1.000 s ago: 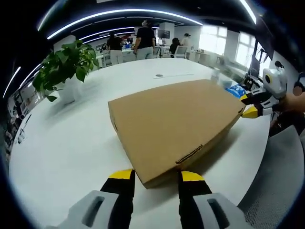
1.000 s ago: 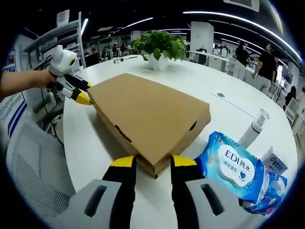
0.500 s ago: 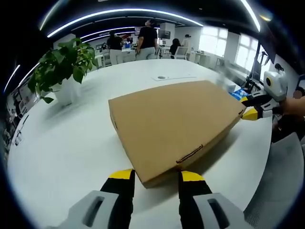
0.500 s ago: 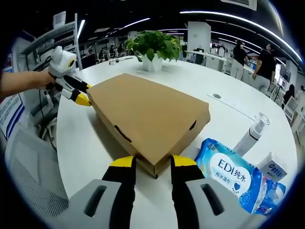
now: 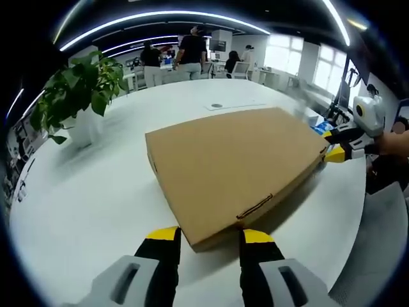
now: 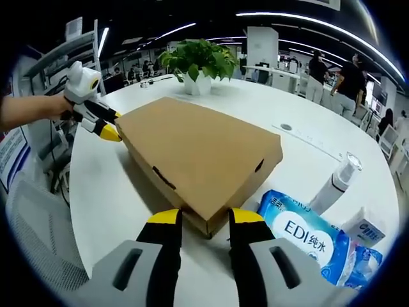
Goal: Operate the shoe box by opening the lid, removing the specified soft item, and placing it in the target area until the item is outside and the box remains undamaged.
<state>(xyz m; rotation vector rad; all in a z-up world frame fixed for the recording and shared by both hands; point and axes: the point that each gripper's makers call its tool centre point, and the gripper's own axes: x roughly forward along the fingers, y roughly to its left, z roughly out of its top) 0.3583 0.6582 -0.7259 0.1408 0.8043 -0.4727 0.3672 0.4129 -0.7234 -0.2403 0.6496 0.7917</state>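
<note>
Where the round white surface (image 5: 83,192) spreads across both views, the shoe box (image 5: 233,160) lies flat on it with its lid down, a wide shallow cardboard box with a slot tab on its near side wall in the left gripper view. In that view the left tool (image 5: 209,235) rises from the near edge with its two yellow-tipped jaws standing apart, one on each side of the box's nearest corner; whether the tips touch the cardboard cannot be told. At the far right corner of the box the right tool (image 5: 337,143) comes in, held by a hand (image 5: 397,142), its yellow tips at the box's edge.

In the right gripper view the box (image 6: 198,153) again points one corner toward the camera, and the right tool (image 6: 206,217) straddles that corner with its jaws spread to about the corner's width. The left tool (image 6: 105,126) meets the far left corner of the box, gripped by a hand (image 6: 54,105).

A potted plant (image 6: 197,64) stands on the surface beyond the box. Just right of the box lies a blue pack of wipes (image 6: 313,233), with a white spray bottle (image 6: 335,185) behind it. A grey mesh chair (image 5: 377,256) sits off the surface's edge, and people (image 5: 190,54) stand in the far office.
</note>
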